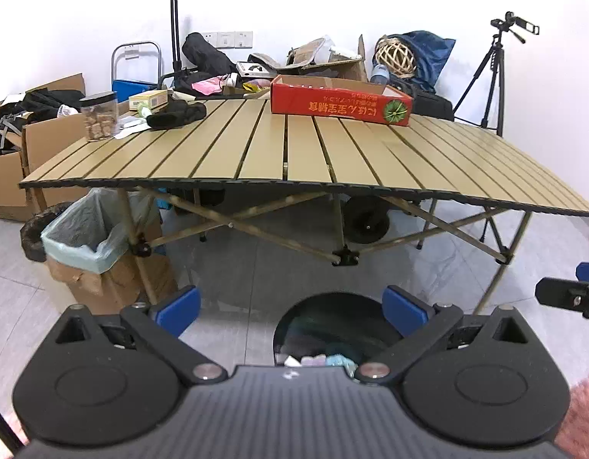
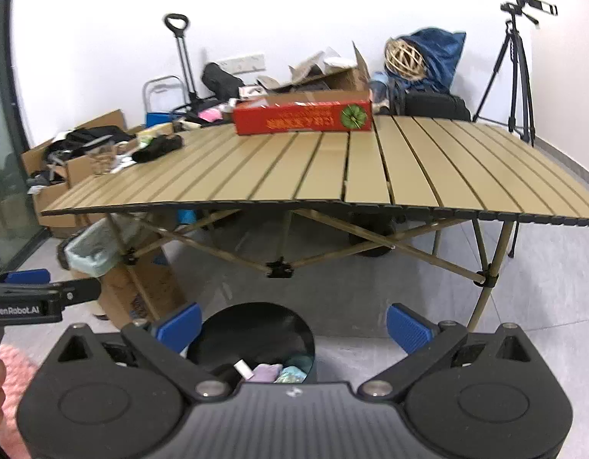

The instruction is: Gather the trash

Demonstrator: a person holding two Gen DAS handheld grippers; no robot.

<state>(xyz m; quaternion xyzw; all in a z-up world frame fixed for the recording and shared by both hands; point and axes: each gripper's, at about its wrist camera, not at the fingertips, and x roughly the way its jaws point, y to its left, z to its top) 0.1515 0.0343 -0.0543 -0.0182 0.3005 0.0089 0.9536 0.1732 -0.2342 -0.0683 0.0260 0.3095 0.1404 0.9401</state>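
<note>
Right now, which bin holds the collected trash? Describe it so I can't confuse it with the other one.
Start at the slatted folding table. On the floor before its near edge, directly under both open grippers, stands a round black bin holding crumpled wrappers. The other bin, under the table's left corner, is lined with pale plastic.

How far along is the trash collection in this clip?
Looks mostly done: the black bin on the floor already holds crumpled scraps, and the table's near part is bare. Nothing is in hand; the left tool and right tool are both open. Items remain at the far edge; whether they are trash is unclear.
</note>
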